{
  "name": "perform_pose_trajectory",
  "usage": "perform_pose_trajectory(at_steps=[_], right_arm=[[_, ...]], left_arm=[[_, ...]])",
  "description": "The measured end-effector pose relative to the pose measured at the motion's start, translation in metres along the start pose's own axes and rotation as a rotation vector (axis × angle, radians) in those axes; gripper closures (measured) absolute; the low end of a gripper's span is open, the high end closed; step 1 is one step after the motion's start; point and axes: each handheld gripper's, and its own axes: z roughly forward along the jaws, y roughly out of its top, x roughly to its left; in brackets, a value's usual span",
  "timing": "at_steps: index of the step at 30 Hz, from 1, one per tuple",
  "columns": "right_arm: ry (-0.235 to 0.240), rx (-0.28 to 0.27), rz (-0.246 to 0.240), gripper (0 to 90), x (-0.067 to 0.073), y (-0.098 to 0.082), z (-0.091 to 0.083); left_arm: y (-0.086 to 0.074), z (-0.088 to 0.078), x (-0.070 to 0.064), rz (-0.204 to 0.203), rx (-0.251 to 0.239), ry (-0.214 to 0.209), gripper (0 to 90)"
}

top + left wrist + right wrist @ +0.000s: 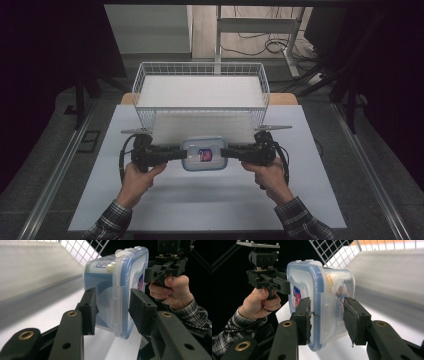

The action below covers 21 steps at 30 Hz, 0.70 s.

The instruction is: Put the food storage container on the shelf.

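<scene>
We can read no text anywhere. The lid of the clear container (203, 154) carries a small red and blue label (204, 155), but its print is too small and blurred for us to make out.

The right gripper (326, 317) clamped the end of a clear plastic box (322, 300) with a blue-rimmed lid. Beyond it, the left gripper (283, 286) gripped the far end, near a white wire basket (332, 252).

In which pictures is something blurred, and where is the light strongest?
In the left gripper view, the table behind the sharp plastic box is smeared; in the right gripper view the same happens at the right. In the high view, the basket floor glares white amid dark surroundings.
</scene>
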Motion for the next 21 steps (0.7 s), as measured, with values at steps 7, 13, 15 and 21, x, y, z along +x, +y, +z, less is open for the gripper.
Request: perform_pose_trajectory(at_steps=[7,13,15,21], right_arm=[[0.0,-0.022,-0.002,58.2,0.0,0.025,-0.001],[0.005,-0.039,-0.011,58.1,0.004,0.051,-0.001],[0.007,-0.047,-0.017,58.1,0.004,0.061,0.0],[0.0,-0.067,-0.034,58.1,0.007,0.089,-0.001]], left_arm=[[0.028,-0.005,-0.001,0.003,-0.016,0.014,58.5],[0.056,-0.013,-0.004,0.022,-0.034,0.041,58.1],[0.066,-0.016,-0.005,0.026,-0.043,0.047,58.0],[0.093,-0.021,-0.005,0.038,-0.065,0.056,57.8]])
